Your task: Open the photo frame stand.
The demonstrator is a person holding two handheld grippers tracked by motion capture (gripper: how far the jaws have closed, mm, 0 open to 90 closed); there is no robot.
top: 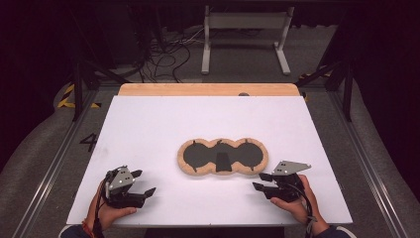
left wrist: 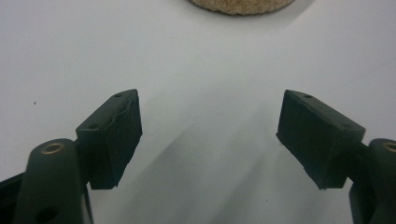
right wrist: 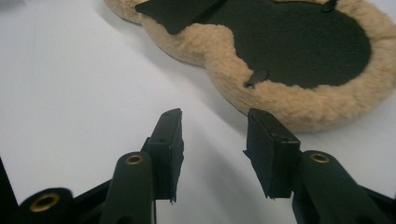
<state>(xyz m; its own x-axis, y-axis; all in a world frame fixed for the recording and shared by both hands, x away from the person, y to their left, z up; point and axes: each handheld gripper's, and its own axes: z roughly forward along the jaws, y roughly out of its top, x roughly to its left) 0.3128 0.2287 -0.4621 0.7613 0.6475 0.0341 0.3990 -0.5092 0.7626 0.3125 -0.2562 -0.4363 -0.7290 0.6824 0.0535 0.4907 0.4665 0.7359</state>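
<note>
A fleecy tan pad (top: 223, 156) lies flat on the white sheet of the bench (top: 148, 129), a little toward the near side from the middle. Its outline is made of three round lobes joined in a row, and the inside of it is dark, with a tan fluffy border all around. In the middle lobe a darker flap (top: 223, 161) lies on the dark lining. In the right gripper view small dark tabs (right wrist: 256, 77) sit at the edge where the lining meets the fleece.

The left hand-held gripper (top: 141, 182) is near the front left corner of the bench, well apart from the pad, and it is held by a hand (top: 106, 213) that comes from the bottom edge. It points toward the right, to the pad. Its jaws stand wide apart and nothing is between them; in the left gripper view only the bare white sheet is seen between the black pads (left wrist: 112, 140), and the fleecy edge of the pad (left wrist: 240, 5) is far at the top.

The right hand-held gripper (top: 261, 181) is near the right end of the pad, just beside its front edge but not touching it. Its jaws are partly apart and released, with nothing between them. In the right gripper view the fleecy border (right wrist: 280, 100) lies just beyond the fingertips (right wrist: 268, 140).
</note>
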